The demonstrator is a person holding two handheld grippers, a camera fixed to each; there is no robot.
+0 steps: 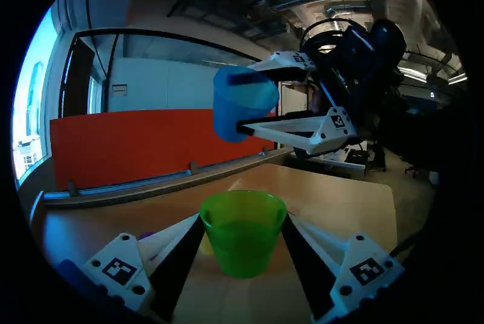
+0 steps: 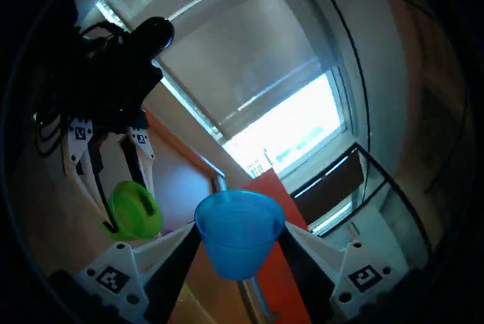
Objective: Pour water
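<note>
Blue cup [image 1: 242, 103] — well above green cup [image 1: 243, 239]

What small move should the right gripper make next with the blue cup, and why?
Probably bring the blue cup lower, closer over the green cup. In the left gripper view it is tilted in the right gripper but high above and apart from the green cup's mouth, so a pour could miss or splash.

The left gripper [image 1: 242, 222] clasps a green cup [image 1: 243, 242]. Higher up, the right gripper [image 1: 245, 97] holds a tilted blue cup [image 1: 237, 109].
</note>
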